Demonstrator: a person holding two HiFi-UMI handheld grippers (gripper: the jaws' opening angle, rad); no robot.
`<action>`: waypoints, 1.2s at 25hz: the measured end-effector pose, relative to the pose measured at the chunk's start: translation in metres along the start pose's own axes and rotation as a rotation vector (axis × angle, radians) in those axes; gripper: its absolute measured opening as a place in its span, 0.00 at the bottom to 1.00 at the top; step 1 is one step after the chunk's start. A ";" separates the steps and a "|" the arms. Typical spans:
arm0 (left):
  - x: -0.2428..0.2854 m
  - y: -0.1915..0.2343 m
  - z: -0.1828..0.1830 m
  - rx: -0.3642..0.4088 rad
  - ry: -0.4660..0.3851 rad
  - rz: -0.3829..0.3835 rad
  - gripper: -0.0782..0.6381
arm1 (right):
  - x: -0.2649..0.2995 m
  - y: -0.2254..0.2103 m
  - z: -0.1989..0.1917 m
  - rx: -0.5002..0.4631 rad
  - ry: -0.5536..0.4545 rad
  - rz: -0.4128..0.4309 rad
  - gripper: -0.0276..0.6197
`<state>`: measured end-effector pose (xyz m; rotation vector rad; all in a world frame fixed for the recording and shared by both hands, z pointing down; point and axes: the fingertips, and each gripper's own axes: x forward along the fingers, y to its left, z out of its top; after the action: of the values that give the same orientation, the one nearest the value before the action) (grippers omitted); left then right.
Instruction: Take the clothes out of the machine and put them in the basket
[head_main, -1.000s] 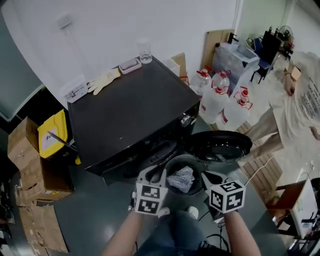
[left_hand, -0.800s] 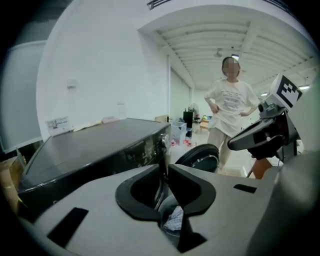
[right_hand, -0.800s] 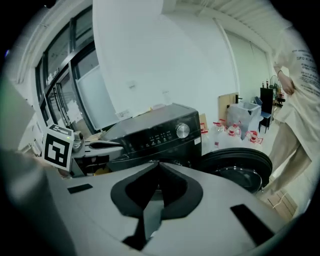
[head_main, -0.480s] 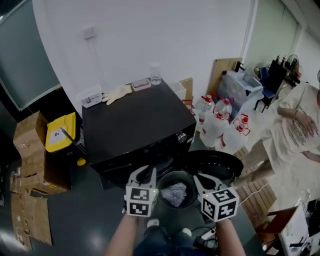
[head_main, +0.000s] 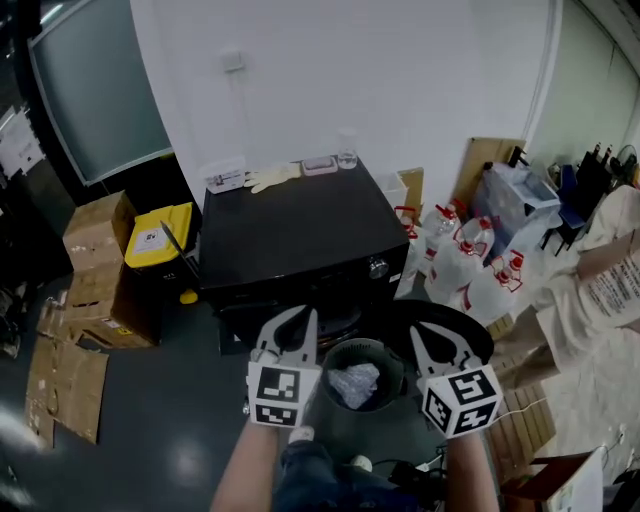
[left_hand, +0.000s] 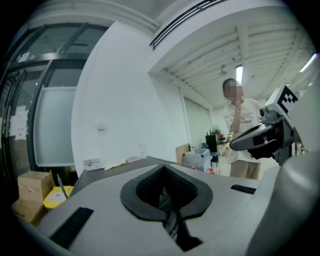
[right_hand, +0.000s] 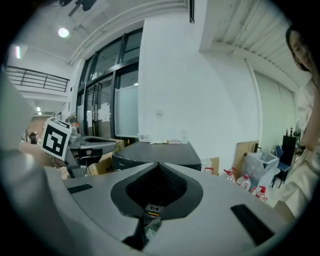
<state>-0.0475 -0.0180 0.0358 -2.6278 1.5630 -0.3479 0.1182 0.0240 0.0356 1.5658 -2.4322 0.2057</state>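
Clothes (head_main: 355, 383), a pale crumpled bundle, are seen lying in the round dark basket (head_main: 338, 352), which is set on the floor directly in front of the black washing machine (head_main: 300, 230). The machine's door (head_main: 452, 316) is swung open at the machine's front right, just beside the basket. The left claw (head_main: 303, 318) is held over the basket's left rim and the right claw (head_main: 423, 338) over its right rim. Both are pressed together with nothing between the jaws, the left one having just been closing. Along the back edge of the machine's top, a pale glove (head_main: 272, 177), a small tray (head_main: 320, 165) and a clear glass (head_main: 347, 150) are lined up. Water jugs (head_main: 470, 272) with red caps are crowded against the machine's right side. A yellow-lidded bin (head_main: 160, 232) and cardboard boxes (head_main: 95, 232) are stacked at its left. A person (head_main: 600, 290) in pale clothes is seen further to the machine's right.
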 end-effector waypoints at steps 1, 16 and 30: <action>-0.005 -0.004 0.008 0.015 -0.024 0.011 0.11 | -0.005 0.000 0.003 -0.022 -0.015 0.010 0.05; -0.082 -0.002 0.080 0.162 -0.236 0.077 0.11 | -0.061 0.032 0.055 -0.238 -0.204 -0.011 0.05; -0.101 0.052 0.117 0.208 -0.290 0.056 0.11 | -0.061 0.058 0.113 -0.297 -0.271 -0.131 0.05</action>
<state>-0.1120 0.0384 -0.1032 -2.3478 1.4196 -0.1112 0.0751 0.0736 -0.0887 1.6957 -2.3966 -0.3984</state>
